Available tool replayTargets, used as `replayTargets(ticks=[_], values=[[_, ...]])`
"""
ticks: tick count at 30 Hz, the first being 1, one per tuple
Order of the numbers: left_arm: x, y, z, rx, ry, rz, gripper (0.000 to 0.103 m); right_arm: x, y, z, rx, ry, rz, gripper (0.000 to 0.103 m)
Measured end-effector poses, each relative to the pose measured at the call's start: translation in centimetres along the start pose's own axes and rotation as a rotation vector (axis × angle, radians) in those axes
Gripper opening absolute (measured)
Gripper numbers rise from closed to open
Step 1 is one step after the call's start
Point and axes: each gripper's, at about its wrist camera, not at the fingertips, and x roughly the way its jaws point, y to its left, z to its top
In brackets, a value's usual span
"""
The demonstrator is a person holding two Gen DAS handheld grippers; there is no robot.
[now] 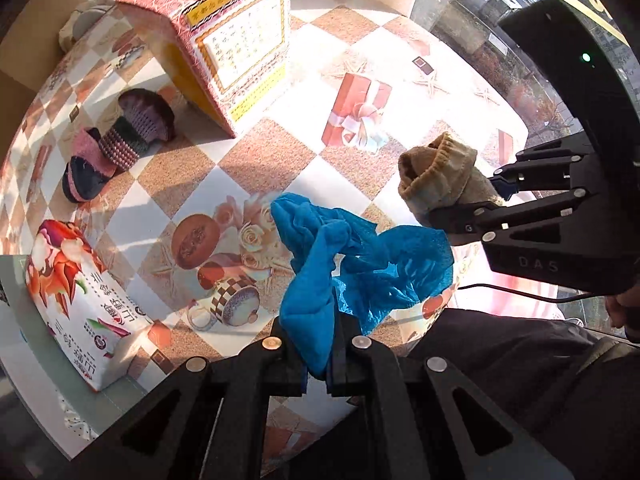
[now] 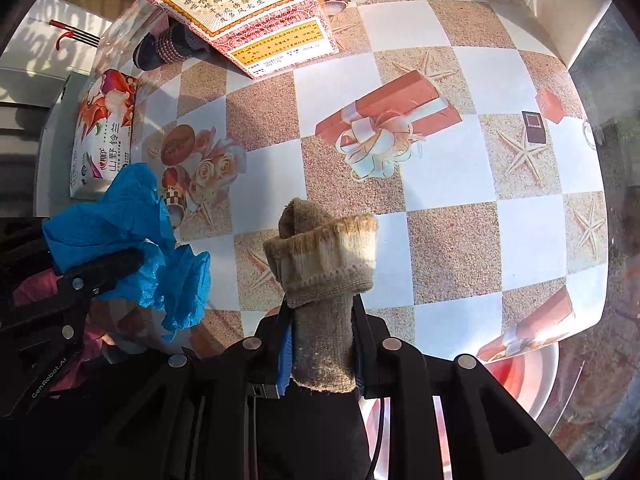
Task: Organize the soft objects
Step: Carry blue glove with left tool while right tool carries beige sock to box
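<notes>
My left gripper is shut on a blue sheer cloth and holds it above the table; the cloth also shows in the right wrist view. My right gripper is shut on a beige knitted sock, held above the table; it shows in the left wrist view at the right. A purple and pink striped sock lies on the table at the far left beside the box.
A pink and yellow printed box stands at the back of the patterned tablecloth. A white tissue pack lies at the table's left edge. A glass wall is to the right.
</notes>
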Motion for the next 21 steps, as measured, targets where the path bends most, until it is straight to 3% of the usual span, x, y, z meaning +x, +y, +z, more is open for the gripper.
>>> replayTargets(ticks=[5,11,16,21], values=[[-4.6,0.8,3.3,-0.031,-0.12,-0.032,0.006,-4.4,-1.9,1.7,0.065,-0.126,-0.033,0.025],[-10.0,4.7,6.2,-0.173,-0.26,-0.055,0.006,-12.0,-2.7,4.7,0.09,-0.353,-0.084,0.025],[-14.2,9.6,7.0,-0.329,-0.365,0.023,0.006,-16.6,-2.0,7.4,0.096,-0.487,-0.089,0.025],[-14.9,14.9,5.8,-0.497,-0.365,0.11,0.006,-17.0,1.3,10.9,0.043,-0.5,-0.082,0.025]])
